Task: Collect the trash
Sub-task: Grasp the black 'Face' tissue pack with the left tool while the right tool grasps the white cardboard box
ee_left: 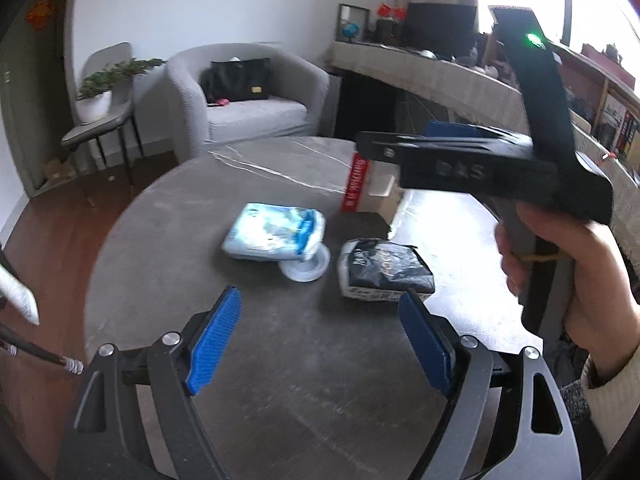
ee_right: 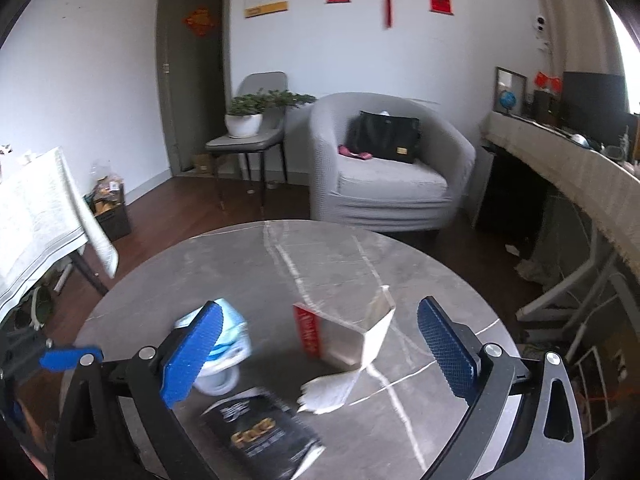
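Trash sits mid-frame on the round grey counter (ee_left: 160, 240): a blue-and-white wrapper (ee_left: 274, 234) lying partly over a small white lid (ee_left: 306, 266), a black packet (ee_left: 384, 270) just right of them, and a torn red-and-white carton (ee_right: 344, 336) further back.

In the left wrist view the left gripper (ee_left: 320, 336) hovers low with jaws spread wide, nothing between them. The black packet lies just ahead of its right finger, long axis running roughly left-right across the frame; the wrapper is ahead and slightly left of centre.

In the right wrist view the right gripper (ee_right: 320, 352) is also spread wide and empty. The carton stands almost centred between its fingers, open end facing lower right, a torn flap (ee_right: 328, 394) resting on the counter in front. The black packet is at bottom centre, angled diagonally, very near this gripper.

Judgement: right gripper best lined up for the carton, left for the packet or wrapper. Counter beyond the items is bare, rim well apart from them. The grippers sit near each other, so crossing paths is the risk.
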Demonstrator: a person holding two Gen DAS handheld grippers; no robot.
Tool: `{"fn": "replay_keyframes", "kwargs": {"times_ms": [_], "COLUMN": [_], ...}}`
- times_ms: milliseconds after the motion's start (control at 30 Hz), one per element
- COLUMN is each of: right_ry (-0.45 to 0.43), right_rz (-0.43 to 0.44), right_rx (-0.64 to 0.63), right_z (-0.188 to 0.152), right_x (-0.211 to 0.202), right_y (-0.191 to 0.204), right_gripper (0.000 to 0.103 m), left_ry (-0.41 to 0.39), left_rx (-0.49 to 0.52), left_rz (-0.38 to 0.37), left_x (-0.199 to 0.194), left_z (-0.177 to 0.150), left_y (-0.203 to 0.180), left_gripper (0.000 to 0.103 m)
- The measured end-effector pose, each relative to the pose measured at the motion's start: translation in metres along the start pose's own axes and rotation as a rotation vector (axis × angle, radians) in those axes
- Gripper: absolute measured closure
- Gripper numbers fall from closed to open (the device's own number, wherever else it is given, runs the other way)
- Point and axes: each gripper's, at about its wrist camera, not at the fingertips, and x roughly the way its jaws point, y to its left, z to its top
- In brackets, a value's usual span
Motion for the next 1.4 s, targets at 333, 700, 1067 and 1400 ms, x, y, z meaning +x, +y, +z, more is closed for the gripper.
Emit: {"fn": "replay_keyframes", "kwargs": {"times_ms": [333,700,1067,1400], "right_ry": [0.105,0.157,0.152,0.128], "right_rz": [-0.013,0.030,0.063,0.093], "right_rx": [0.058,0.091,0.079,0.120], "right_z": [-0.006,-0.004,-0.004,-0.004], "right_x": [0.043,0.065,0.060,0.049], "right_y": [-0.013,-0.032,-0.039,-0.057], "right_gripper": [0.004,0.028,0.042,0.043], "left_ry": [0.055,0.102,0.113,0.157], "left_rx": [0.022,0.021,0.057,0.100], "left_rz": [-0.089,-0.122,-0.085,-0.024], "left_x": [0.040,0.064,0.073,0.085], "left_z": [0.007,0.009,0.010,0.010], "left_y": [-0.021,-0.035,-0.043,-0.051], "left_gripper": [0.018,0.018,0.018,0.018]}}
